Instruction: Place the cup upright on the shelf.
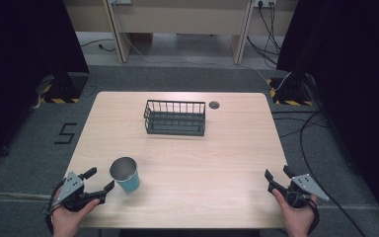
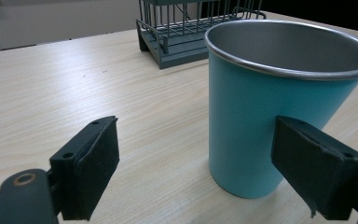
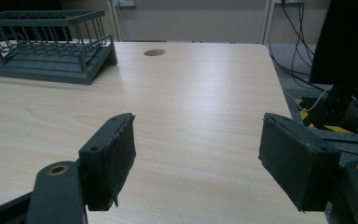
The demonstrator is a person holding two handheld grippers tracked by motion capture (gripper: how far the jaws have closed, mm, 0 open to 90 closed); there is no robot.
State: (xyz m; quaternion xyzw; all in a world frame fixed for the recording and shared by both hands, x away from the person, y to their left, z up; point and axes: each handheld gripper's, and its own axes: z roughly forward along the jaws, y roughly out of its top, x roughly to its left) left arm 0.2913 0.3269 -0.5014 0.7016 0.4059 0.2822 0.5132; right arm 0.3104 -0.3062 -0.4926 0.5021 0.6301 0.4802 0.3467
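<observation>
From the high view, the pale wooden surface (image 1: 187, 163) carries a teal cup (image 1: 125, 174) with a bare metal inside at about 8 o'clock, upright, mouth up. Well apart from it, toward 12 o'clock, sits a dark wire basket (image 1: 175, 117), and just beside the basket's right end is a small round hole (image 1: 214, 104) in the surface. The left claw (image 1: 97, 180) is at 7 o'clock, jaws spread wide — the cup stands just beside its upper right tip, and I cannot tell from here whether they touch. The right claw (image 1: 279, 174) is at 5 o'clock near the surface's edge, jaws apart, gripping nothing, held in a hand (image 1: 296, 217).

Over to the left gripper view: the left claw (image 2: 196, 168) is open, one pad (image 2: 95, 163) at 8 o'clock and the other at 4 o'clock. The teal cup (image 2: 261, 121) stands close in at 3 o'clock, its wall overlapped by the right-hand pad and not squeezed between the two. The wire basket (image 2: 186, 32) is far off at 12 o'clock.

Now the right gripper view — the right claw (image 3: 196, 158) is wide open over bare wood, nothing between the pads. The wire basket (image 3: 46, 44) sits at 10 o'clock, the hole (image 3: 154, 52) toward 12, and cables (image 3: 303, 100) trail on the floor at 2 o'clock.
</observation>
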